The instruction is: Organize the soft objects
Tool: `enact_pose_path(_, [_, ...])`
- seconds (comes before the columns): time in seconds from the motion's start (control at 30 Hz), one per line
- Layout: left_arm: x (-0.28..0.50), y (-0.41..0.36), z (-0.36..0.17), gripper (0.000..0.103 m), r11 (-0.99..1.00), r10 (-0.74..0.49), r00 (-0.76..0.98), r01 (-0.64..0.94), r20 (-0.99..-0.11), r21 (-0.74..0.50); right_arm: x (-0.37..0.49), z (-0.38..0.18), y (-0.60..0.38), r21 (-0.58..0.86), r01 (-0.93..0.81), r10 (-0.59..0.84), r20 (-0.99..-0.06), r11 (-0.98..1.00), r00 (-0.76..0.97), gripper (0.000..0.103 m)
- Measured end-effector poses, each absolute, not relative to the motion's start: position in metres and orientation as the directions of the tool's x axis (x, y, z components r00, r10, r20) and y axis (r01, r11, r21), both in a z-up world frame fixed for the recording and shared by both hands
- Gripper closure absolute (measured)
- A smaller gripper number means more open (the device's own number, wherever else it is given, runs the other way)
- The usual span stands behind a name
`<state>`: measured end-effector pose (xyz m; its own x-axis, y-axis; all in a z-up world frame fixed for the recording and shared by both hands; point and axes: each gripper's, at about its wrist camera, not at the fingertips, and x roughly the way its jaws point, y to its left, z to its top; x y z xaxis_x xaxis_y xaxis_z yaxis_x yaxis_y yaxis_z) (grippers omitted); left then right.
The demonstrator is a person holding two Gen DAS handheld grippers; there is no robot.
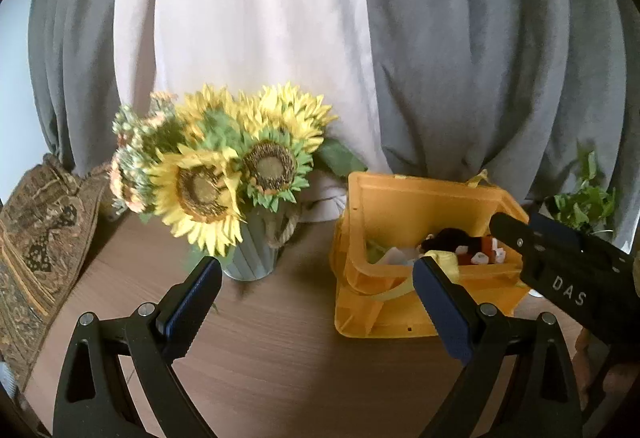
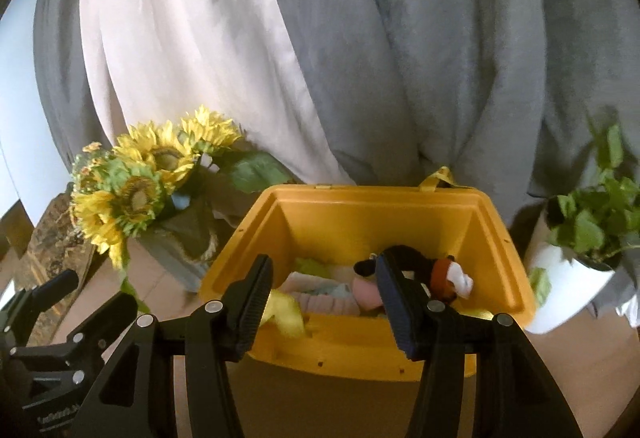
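Observation:
A yellow plastic bin [image 2: 360, 214] stands open on the wooden table, also seen in the left wrist view [image 1: 400, 198]. Inside lie several soft things: a black, brown and white plush toy [image 2: 436, 274], a pink item [image 2: 366, 294], folded pale cloths [image 2: 320, 286] and a yellow ribbon [image 2: 286, 312]. My right gripper [image 2: 324, 302] is open and empty, just above the bin's near rim. My left gripper [image 1: 316, 302] is open and empty over the table, left of the bin. The right gripper's body [image 1: 560, 262] shows in the left wrist view.
A grey vase of artificial sunflowers [image 1: 224, 174] stands left of the bin. A white pot with a green plant [image 2: 580, 250] stands to its right. Grey and pale curtains [image 1: 280, 18] hang behind. A patterned cloth [image 1: 36, 246] lies at the table's left edge.

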<state>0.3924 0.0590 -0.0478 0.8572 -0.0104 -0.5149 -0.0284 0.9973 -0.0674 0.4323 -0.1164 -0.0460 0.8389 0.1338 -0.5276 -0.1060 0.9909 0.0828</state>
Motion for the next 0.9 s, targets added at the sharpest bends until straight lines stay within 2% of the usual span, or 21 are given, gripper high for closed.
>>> enact_pose_path(0.07, [0.383, 0.060, -0.042, 0.005, 0.998, -0.004, 0.868, -0.031, -0.496, -0.062, 0.421, -0.042, -0.117, 0.085, -0.098, 0.128, -0.520, 0.992, 0.845, 0.040])
enact_pose_path(0.13, [0.371, 0.062, -0.034, 0.002, 0.998, -0.004, 0.881, -0.026, -0.472, -0.057, 0.409, -0.038, -0.117, 0.078, -0.084, 0.113, -0.511, 0.993, 0.852, 0.038])
enact_pose_path(0.47, [0.328, 0.073, -0.013, 0.000, 0.999, -0.030, 0.910, 0.020, -0.414, -0.029, 0.343, -0.021, -0.107, 0.053, 0.022, 0.005, -0.468, 0.998, 0.883, 0.023])
enact_pose_path(0.67, [0.301, 0.079, -0.008, 0.000, 0.997, -0.076, 0.914, 0.076, -0.397, -0.016, 0.298, -0.015, -0.098, 0.056, 0.116, -0.079, -0.441, 0.992, 0.894, 0.017])
enact_pose_path(0.9, [0.261, 0.076, -0.002, 0.000, 0.991, -0.125, 0.915, 0.132, -0.383, -0.010, 0.248, -0.008, -0.089, 0.041, 0.195, -0.162, -0.407, 0.980, 0.899, 0.015])
